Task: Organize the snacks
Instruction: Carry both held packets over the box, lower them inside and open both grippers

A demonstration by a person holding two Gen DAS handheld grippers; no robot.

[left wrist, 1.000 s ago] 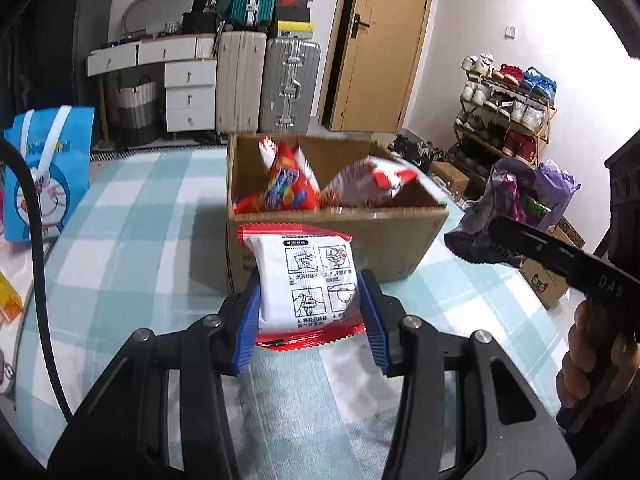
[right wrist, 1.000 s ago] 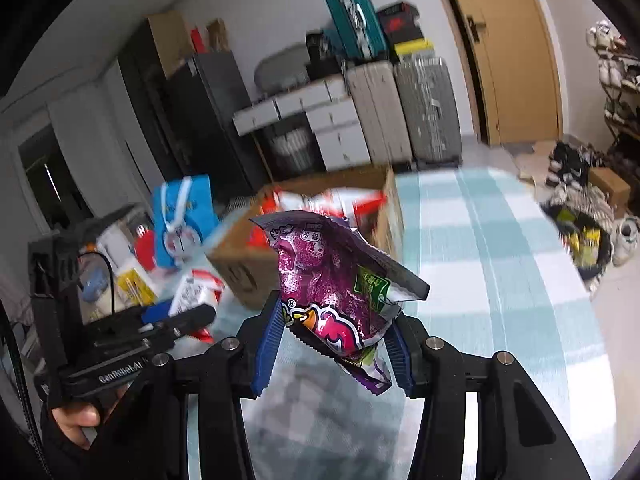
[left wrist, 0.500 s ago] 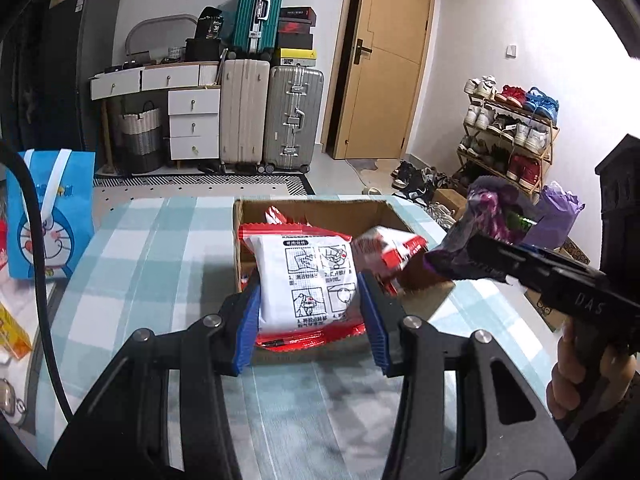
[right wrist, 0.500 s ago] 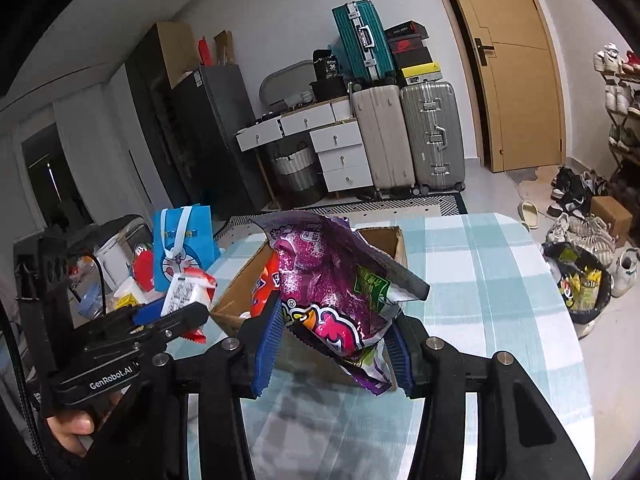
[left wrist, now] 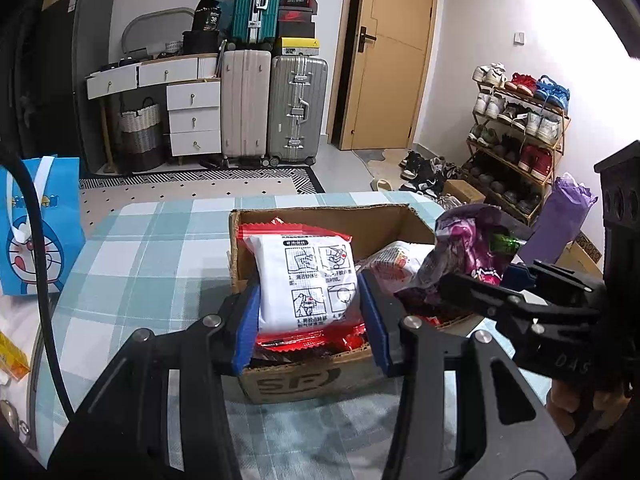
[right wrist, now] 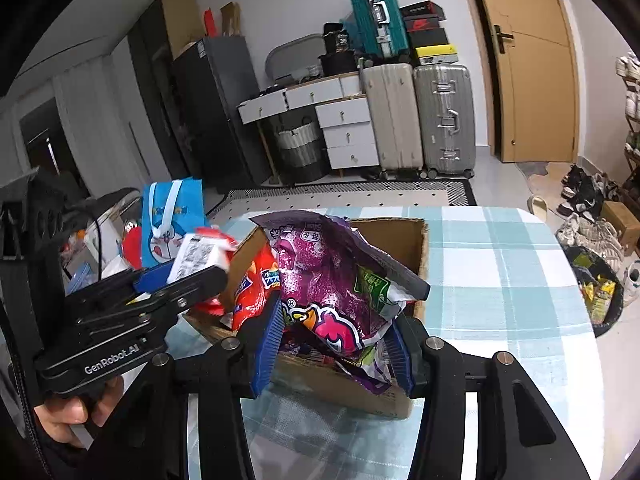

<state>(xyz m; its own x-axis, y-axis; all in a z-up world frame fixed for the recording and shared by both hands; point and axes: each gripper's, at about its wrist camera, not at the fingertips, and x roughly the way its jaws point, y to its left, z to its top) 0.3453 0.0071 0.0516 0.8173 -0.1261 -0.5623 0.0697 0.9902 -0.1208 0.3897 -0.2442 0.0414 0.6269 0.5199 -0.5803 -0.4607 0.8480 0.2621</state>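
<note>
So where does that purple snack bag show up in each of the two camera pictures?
Left wrist view: the purple snack bag is at the right, clamped in the right gripper over the cardboard box.
Right wrist view: it fills the centre, pinched between that camera's own blue-padded jaws, above the box.
Shared landmark: the silver suitcase by the wooden door.

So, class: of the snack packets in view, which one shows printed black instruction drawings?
The white packet with red ends held in the left gripper; the right gripper's packet is purple.

White-and-red snack packet (left wrist: 306,280) between blue fingers (left wrist: 245,330)
</note>
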